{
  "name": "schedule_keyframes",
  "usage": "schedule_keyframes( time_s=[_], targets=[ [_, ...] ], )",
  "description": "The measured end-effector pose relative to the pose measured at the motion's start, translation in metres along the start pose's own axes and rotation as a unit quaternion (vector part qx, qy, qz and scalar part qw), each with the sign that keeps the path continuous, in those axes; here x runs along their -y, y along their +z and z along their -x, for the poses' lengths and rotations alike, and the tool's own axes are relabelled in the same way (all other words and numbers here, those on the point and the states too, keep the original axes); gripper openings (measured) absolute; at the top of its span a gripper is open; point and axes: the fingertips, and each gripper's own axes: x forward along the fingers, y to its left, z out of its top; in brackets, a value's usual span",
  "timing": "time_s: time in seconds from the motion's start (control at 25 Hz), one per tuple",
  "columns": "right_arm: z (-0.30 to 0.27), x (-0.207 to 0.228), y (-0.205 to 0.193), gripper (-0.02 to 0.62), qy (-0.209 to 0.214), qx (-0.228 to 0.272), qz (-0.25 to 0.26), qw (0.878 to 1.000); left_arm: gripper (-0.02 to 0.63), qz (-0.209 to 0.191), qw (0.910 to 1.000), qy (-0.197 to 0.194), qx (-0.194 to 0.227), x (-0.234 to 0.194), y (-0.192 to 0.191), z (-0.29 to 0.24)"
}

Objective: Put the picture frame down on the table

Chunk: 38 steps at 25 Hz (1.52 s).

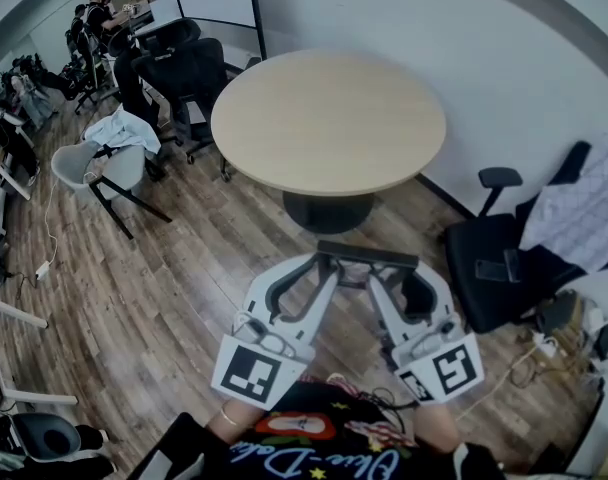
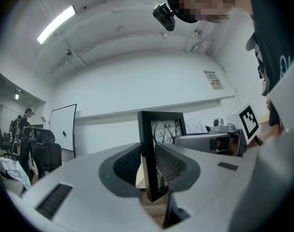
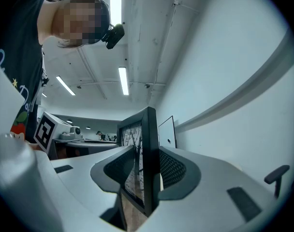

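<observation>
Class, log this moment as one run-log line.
left gripper: shut on picture frame | right gripper: shut on picture frame | picture frame: in air, not yet on table

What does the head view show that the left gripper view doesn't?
Only the head view: the round table, its wooden top bare, and the picture frame not yet on it, seen edge-on with tongs at each end. Only the left gripper view: the frame's tree print, and the left tongs closed on its black edge. Both: the frame and the right tongs' marker cube.
</observation>
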Motion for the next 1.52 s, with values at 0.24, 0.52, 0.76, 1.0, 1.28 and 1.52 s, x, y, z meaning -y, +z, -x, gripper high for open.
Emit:
schedule_keyframes(
  time_s=[0.24, 0.52, 0.76, 1.0, 1.28, 1.52],
  targets=[
    [0.011, 0.011, -0.001, 0.129, 0.012, -0.004, -0.003, 1.0, 0.084, 0.002, 0.9999, 0.011, -0.008, 0.014, -0.004, -0.007],
    [0.007, 0.027, -0.005, 0.129, 0.011, -0.005, -0.01, 1.0, 0.084, -0.009, 0.9999, 0.009, -0.008, 0.014, -0.007, -0.023],
    [0.0, 0.059, -0.009, 0.129, -0.017, -0.005, 0.001, 1.0, 0.084, 0.007, 0.9999, -0.013, 0.004, 0.01, -0.016, -0.058],
    [-0.025, 0.099, -0.006, 0.129, -0.041, 0.0, 0.01, 0.999, 0.084, -0.01, 0.9988, -0.044, 0.019, -0.008, -0.014, -0.106],
    [-0.067, 0.133, -0.011, 0.129, -0.053, -0.003, 0.017, 0.998, 0.084, 0.0, 0.9983, -0.055, 0.022, -0.045, -0.019, -0.147],
    [-0.115, 0.159, -0.01, 0.129, -0.057, -0.01, 0.032, 0.998, 0.084, 0.003, 0.9977, -0.061, 0.031, -0.089, -0.015, -0.181]
  ],
)
